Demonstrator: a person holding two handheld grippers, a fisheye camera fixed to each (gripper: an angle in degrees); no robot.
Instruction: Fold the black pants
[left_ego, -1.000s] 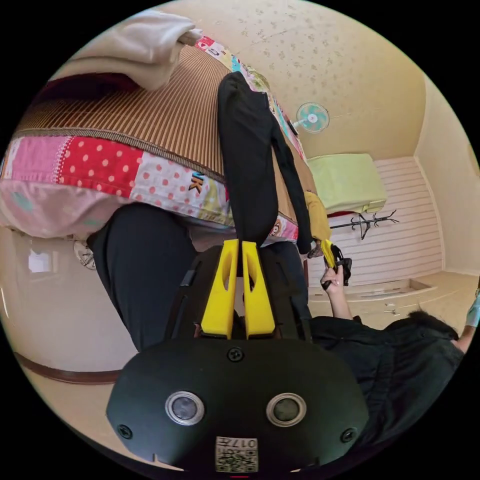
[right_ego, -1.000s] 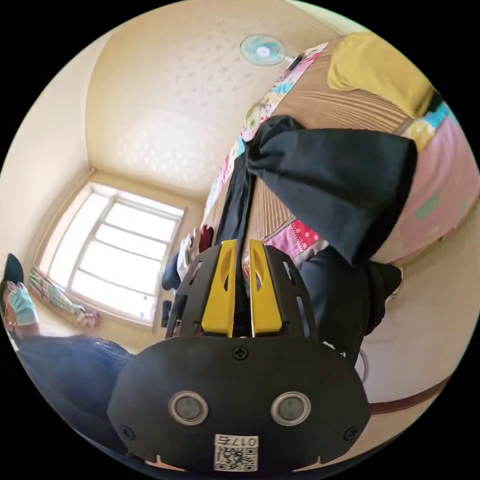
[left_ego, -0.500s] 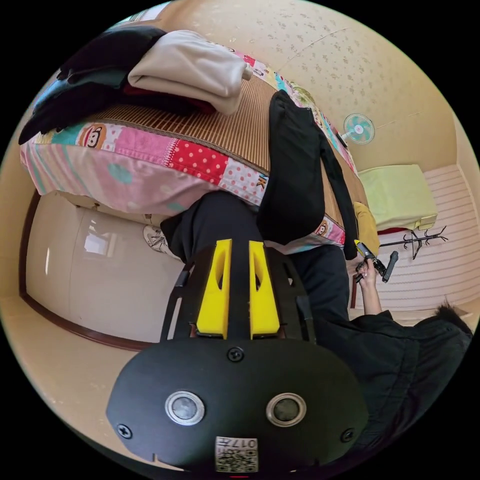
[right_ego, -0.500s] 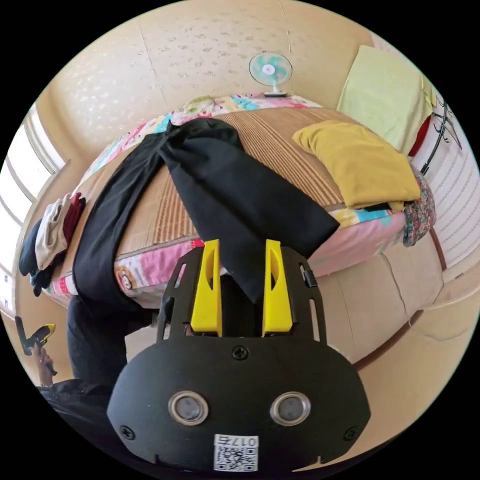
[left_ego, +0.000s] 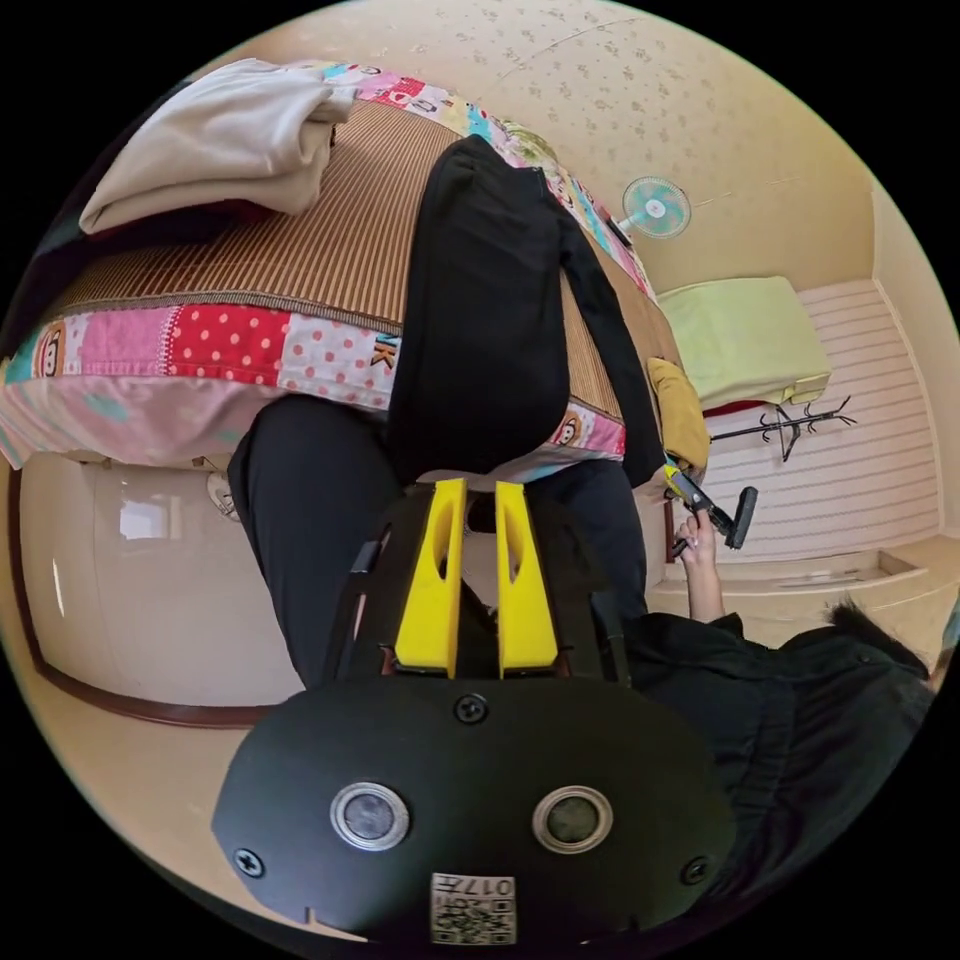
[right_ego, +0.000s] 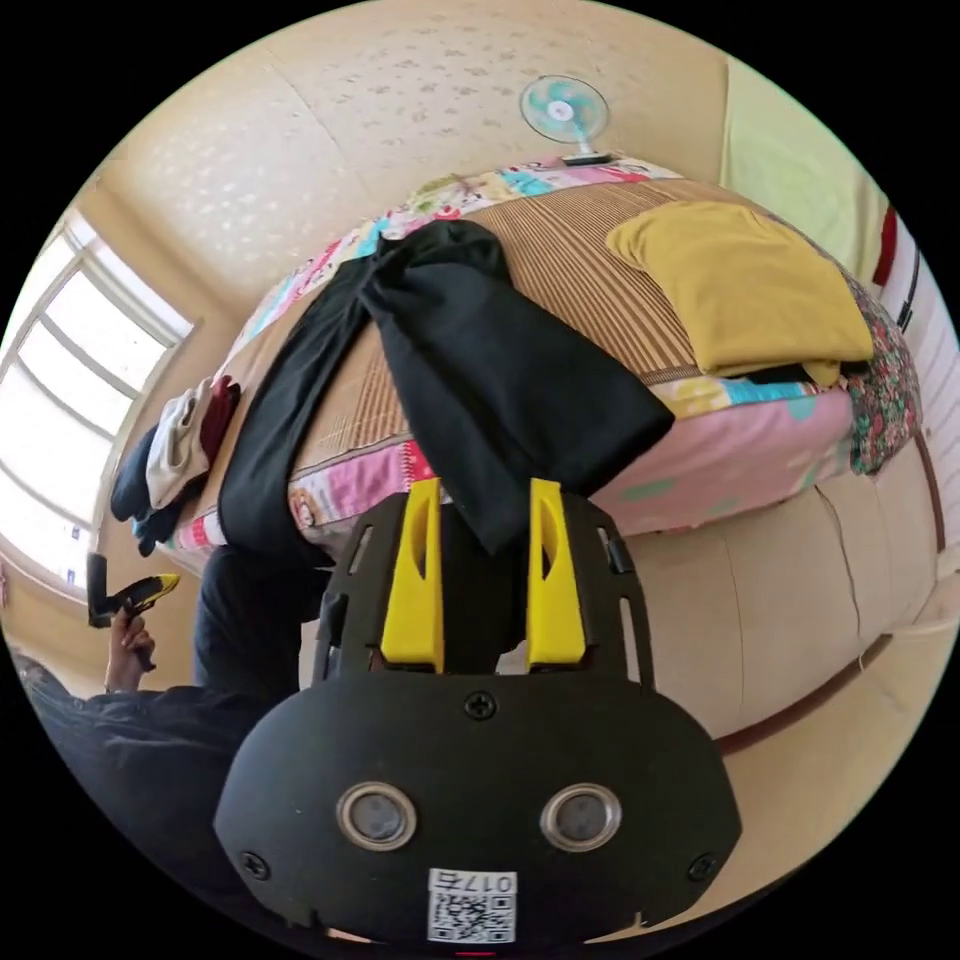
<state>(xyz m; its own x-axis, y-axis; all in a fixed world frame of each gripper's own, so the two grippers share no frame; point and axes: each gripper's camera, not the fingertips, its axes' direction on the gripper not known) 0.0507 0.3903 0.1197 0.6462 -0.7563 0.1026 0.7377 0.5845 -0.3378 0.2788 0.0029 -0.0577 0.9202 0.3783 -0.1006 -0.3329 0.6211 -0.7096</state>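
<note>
One bed, four kinds of thing counted.
One black pants (right_ego: 480, 380), one yellow garment (right_ego: 745, 285), one fan (right_ego: 563, 107), two grippers (right_ego: 485, 500) (left_ego: 470, 500).

In the right gripper view, the black pants (right_ego: 500, 400) hang over the bed's edge, their lower tip lost behind the right gripper (right_ego: 485, 500). In the left gripper view, the dark clothes under the beige garment (left_ego: 220, 140) run off the picture's edge, unidentifiable.

black pants (right_ego: 500, 390): matt cloth | mat (left_ego: 330, 230): ribbed woven | floor (left_ego: 120, 790): glossy
</note>
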